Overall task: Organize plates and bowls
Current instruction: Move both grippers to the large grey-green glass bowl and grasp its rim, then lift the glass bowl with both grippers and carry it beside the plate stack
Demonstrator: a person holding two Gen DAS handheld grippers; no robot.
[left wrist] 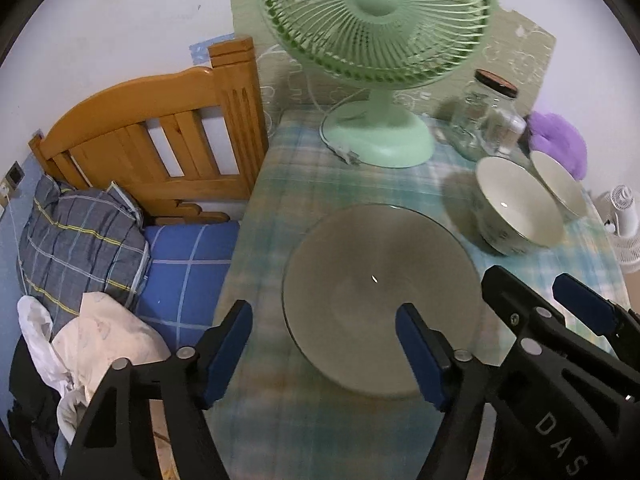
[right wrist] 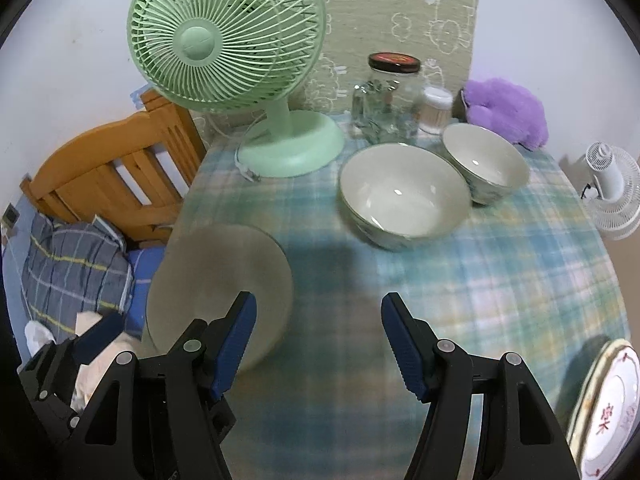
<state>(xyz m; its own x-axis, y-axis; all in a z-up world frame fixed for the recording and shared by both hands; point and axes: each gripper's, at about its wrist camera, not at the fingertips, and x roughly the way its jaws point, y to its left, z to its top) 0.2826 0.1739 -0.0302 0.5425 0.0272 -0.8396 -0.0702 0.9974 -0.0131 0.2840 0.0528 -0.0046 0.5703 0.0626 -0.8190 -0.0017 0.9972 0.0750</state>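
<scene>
Plates first: the round grey-green glass plate [left wrist: 380,300] lies flat near the table's left edge, under my left gripper [left wrist: 324,356], jaws wide and empty; my right gripper [right wrist: 318,344] is the same. I'd pinch its near rim, mindful of the drop toward the bed [left wrist: 188,264]; checked cloth [right wrist: 460,288] looks slippy
</scene>
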